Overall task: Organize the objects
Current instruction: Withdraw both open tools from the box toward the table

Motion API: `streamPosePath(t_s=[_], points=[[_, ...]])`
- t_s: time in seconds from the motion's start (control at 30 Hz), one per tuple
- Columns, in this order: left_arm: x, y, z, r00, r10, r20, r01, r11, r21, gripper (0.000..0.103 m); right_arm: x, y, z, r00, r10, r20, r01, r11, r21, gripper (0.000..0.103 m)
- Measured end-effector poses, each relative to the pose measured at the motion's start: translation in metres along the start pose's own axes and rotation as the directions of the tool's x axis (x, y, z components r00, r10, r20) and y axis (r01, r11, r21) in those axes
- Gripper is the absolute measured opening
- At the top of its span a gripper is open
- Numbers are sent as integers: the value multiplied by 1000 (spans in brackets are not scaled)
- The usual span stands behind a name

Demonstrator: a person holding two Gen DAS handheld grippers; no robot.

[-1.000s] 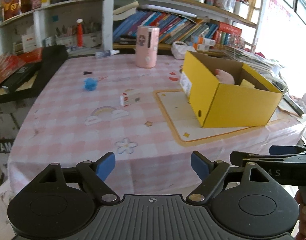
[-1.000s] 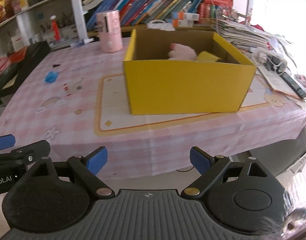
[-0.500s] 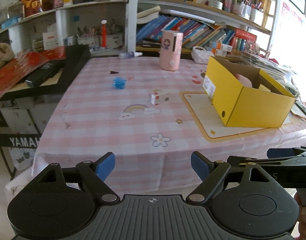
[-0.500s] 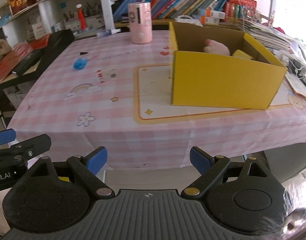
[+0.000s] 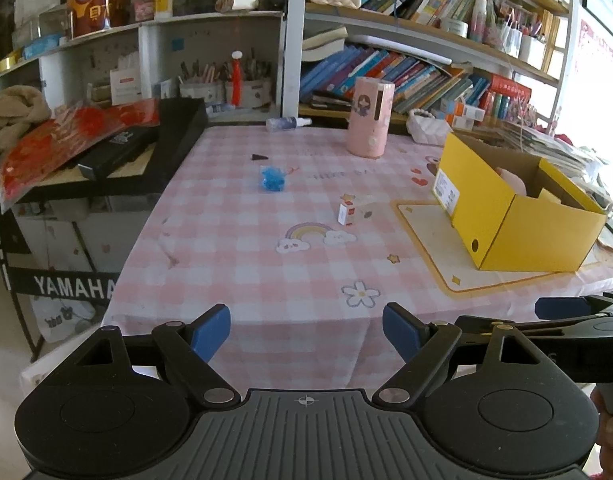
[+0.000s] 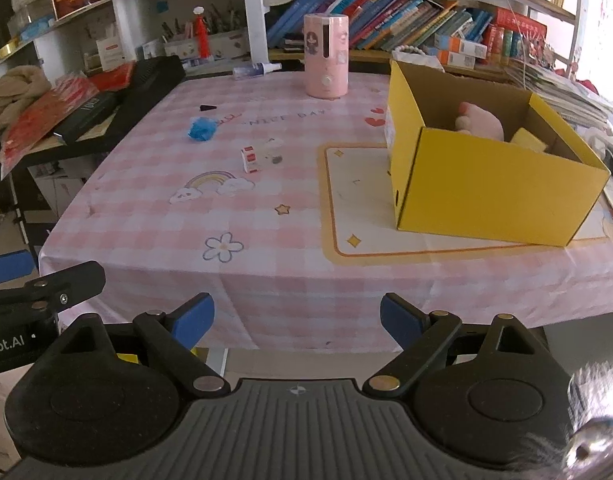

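Note:
A yellow cardboard box (image 5: 518,220) (image 6: 486,188) stands open on the right of the pink checked table (image 5: 266,264) (image 6: 266,240); a pink plush toy (image 6: 480,122) and a yellow block (image 6: 526,142) lie inside. A small white and red box (image 5: 346,214) (image 6: 250,160) and a blue crumpled object (image 5: 272,178) (image 6: 200,128) lie mid-table. A small black triangle (image 5: 259,157) lies farther back. My left gripper (image 5: 306,330) and right gripper (image 6: 296,316) are open and empty, held off the table's near edge.
A pink cylinder (image 5: 370,120) (image 6: 326,56) and a spray bottle (image 5: 286,123) stand at the table's far edge. Bookshelves rise behind. A black keyboard (image 5: 138,148) with red papers sits on a stand at the left. Papers pile up at the right.
Both grippers have pulled back from the table and swung left, so more of the table and the left stand show. Both stay open. Nothing on the table moved.

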State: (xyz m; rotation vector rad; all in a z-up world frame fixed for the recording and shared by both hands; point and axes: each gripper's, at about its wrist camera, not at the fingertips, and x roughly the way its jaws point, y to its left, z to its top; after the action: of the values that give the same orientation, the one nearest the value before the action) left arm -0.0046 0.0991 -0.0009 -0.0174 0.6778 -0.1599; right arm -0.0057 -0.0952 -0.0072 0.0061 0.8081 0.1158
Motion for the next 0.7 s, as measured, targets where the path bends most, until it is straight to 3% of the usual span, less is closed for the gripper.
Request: streamPosePath(t_s=[0.7], points=[[31, 13, 14, 1000, 12, -25, -13, 1000, -22, 86, 33, 11, 23, 999, 18, -26, -19, 999, -35, 90]])
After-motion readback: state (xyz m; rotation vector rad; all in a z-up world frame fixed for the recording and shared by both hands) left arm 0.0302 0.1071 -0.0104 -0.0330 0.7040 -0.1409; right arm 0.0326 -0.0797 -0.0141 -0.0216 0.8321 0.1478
